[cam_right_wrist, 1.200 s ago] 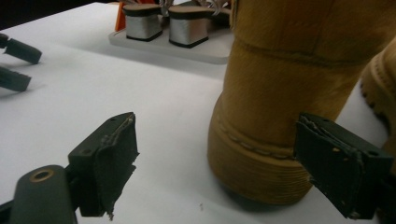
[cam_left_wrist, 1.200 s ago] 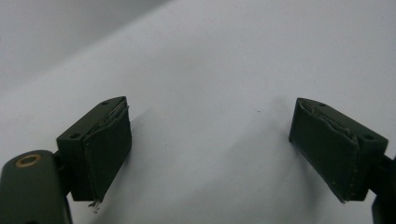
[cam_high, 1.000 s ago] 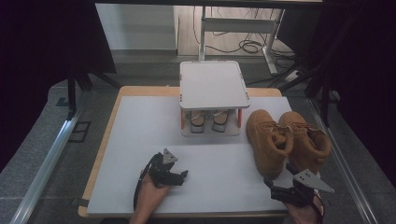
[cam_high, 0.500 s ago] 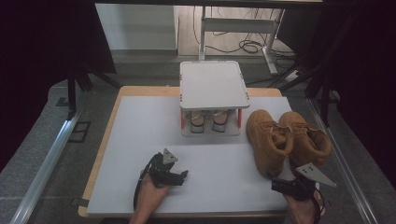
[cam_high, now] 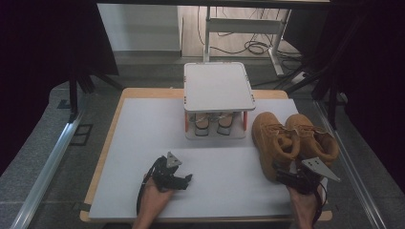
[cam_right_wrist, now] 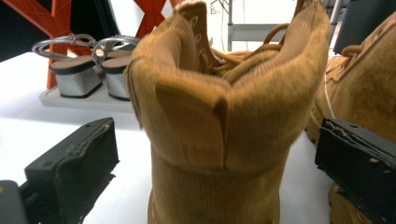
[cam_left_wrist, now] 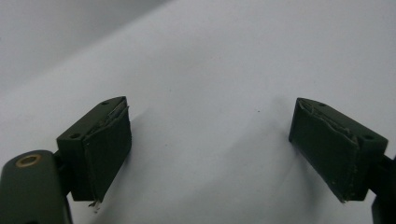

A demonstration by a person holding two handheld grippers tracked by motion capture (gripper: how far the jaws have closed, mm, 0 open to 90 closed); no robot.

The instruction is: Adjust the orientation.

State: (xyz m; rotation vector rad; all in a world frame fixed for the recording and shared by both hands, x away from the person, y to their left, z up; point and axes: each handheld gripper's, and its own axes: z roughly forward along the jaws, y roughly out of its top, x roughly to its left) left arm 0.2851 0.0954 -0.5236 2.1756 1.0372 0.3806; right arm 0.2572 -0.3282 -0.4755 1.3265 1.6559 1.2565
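- Tan boot [cam_right_wrist: 224, 121]: napped, suede-like upper, ribbed padded collar, flat pull tab at the heel, laces of the same tan. It stands upright on its sole between my right jaws, heel end toward me.
- Long axis of that boot runs straight away from my right gripper [cam_high: 286, 175], toe pointing off toward the far side of the table [cam_high: 143, 138].
- Right jaws: spread wide, one pad on either side of the heel, a gap showing on each side; nothing gripped.
- Second boot [cam_right_wrist: 369, 79], same tan nap, sits just beside the first, past my right-hand jaw, lying parallel.
- Ahead and left of my right jaws: a pair of sandals [cam_right_wrist: 88, 70] with shiny silver block heels and looped straps, on the low shelf of a white rack [cam_high: 218, 88] with orange legs and a flat, square top tray.
- Left gripper [cam_high: 184, 180]: jaws wide apart, pads worn and ragged at the edges, resting low over smooth matt white tabletop, holding nothing.
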